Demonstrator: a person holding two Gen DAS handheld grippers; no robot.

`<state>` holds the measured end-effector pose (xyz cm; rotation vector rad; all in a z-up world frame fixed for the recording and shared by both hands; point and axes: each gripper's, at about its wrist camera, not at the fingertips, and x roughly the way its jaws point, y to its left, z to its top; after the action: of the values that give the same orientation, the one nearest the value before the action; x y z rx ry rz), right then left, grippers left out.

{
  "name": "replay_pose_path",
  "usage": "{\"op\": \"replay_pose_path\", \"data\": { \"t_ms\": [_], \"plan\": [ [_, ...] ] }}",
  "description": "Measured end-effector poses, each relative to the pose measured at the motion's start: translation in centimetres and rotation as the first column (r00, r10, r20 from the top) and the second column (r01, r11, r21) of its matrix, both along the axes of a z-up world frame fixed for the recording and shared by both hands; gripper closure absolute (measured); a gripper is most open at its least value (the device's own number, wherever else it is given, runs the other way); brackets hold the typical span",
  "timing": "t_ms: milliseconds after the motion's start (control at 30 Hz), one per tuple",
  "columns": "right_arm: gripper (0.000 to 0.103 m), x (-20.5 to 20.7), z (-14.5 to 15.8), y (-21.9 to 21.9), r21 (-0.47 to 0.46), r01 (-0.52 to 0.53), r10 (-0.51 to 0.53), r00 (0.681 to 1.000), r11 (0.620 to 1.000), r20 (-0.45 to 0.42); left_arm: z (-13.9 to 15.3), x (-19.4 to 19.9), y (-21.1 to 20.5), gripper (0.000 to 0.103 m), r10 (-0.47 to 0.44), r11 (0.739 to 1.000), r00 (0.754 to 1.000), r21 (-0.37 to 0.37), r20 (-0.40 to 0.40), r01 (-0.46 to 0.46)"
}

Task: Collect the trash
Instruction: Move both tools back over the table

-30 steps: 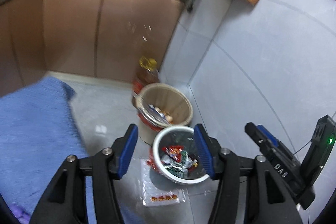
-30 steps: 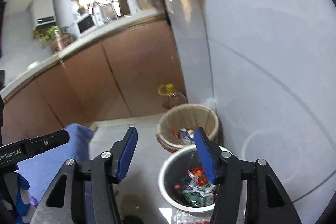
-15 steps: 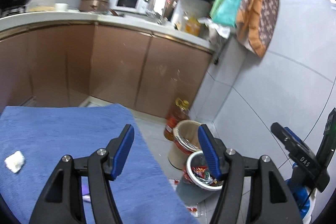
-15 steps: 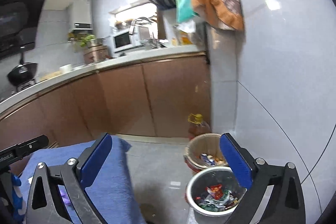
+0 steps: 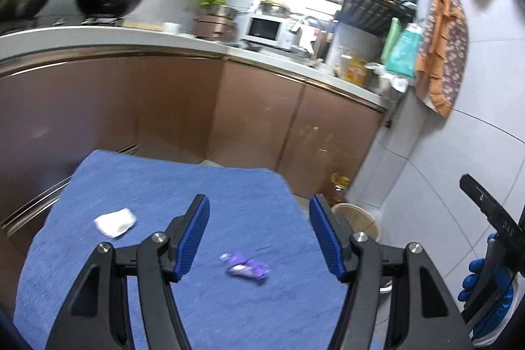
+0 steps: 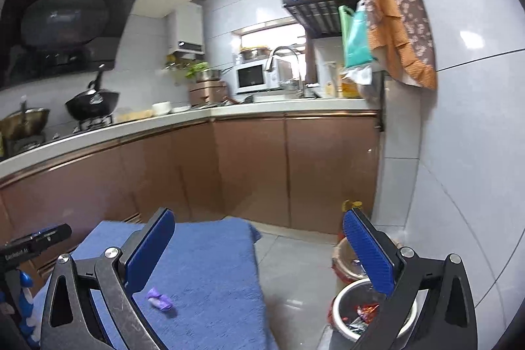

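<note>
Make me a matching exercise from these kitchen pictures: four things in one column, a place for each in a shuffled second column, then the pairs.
Things:
1. purple wrapper
2. black wok
3. microwave
4. metal bowl

Places:
A. on the stove
B. on the floor, holding wrappers
C. on the blue cloth
D. on the counter beside the tap

Pairs: 1-C, 2-A, 3-D, 4-B

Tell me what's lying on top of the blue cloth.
On the blue cloth lie a crumpled white paper wad and a purple wrapper. The near part of the cloth is hidden behind the gripper arms.
</note>
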<state>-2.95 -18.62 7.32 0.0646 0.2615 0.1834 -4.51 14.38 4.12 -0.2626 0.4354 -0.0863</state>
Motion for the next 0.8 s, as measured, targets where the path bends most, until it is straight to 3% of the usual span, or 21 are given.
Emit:
{"op": "replay_pose_path", "data": {
  "t_ms": [300, 567, 800],
  "plan": [
    [0.0, -0.8, -2.1, 2.0, 0.043, -0.112, 0.113, 0.993, 0.993, -0.041, -0.3, -4.3, 2.1, 0.042, 0.184, 0.979, 0.982, 0.085, 0.036, -0.187],
    [0.0, -0.1, -3.7, 3.1, 0.052, -0.166, 0.17, 0.981, 0.985, -0.089, -0.5, -5.1, 1.8, 0.04, 0.222, 0.964, 0.974, 0.142, 0.041, -0.226],
    [0.0, 1.0, -5.3, 5.3, 0.027, -0.221, 0.223, 0.965, 0.975, -0.136, -1.5, -3.9, 2.2, 0.039, 0.224, 0.966, 0.975, 0.134, 0.006, -0.223]
  ]
}}
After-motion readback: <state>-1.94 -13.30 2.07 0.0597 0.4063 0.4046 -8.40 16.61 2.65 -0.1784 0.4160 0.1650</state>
